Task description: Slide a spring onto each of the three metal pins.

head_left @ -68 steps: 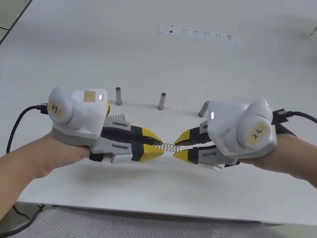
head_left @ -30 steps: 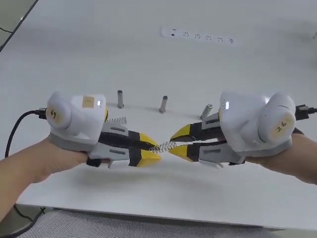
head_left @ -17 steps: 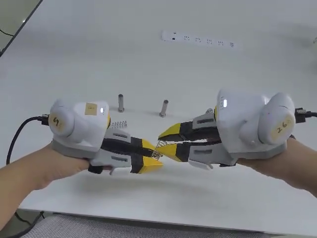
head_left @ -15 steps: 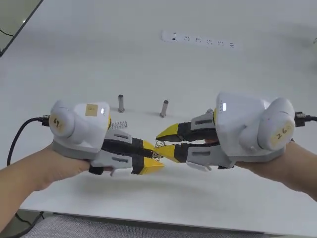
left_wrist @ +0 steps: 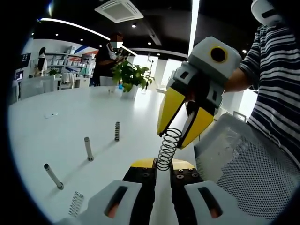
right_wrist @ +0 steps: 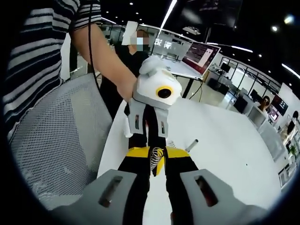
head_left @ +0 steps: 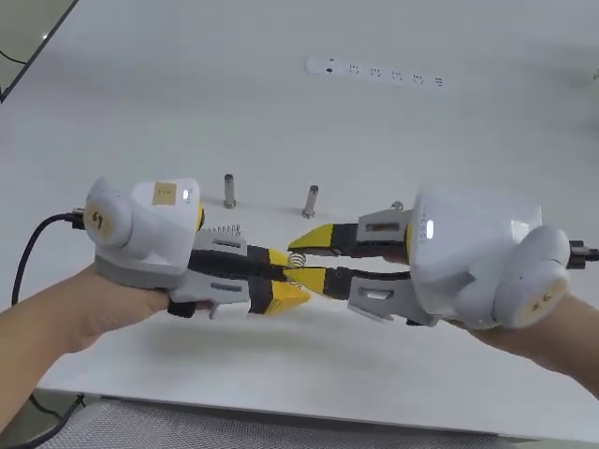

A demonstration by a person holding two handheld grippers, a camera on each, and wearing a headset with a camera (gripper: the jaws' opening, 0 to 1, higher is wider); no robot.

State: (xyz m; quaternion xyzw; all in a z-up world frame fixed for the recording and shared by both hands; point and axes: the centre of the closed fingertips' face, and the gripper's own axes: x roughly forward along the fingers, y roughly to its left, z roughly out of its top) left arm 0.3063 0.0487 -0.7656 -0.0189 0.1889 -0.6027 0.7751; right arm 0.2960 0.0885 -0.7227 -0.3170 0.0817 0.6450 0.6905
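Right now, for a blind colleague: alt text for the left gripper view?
A spring stands pinched in the shut jaws of the left gripper, its top end between the open jaws of the right gripper. Three metal pins stand on the white table at left.

White workbench [head_left: 140, 94], power strip [head_left: 372, 72], mesh chair [right_wrist: 51, 140], ceiling strip lights [left_wrist: 193, 18]

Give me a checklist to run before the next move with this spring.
1. Grip of left claw on held spring: ok, shut on one end.
2. Grip of right claw on its other end: cannot tell; jaws apart around it.
3. Bare, upright left pin and middle pin: ok.
4. Alignment of held spring with a pin: not ok.
5. Whereabouts of spare spring: ok, lying on the table.
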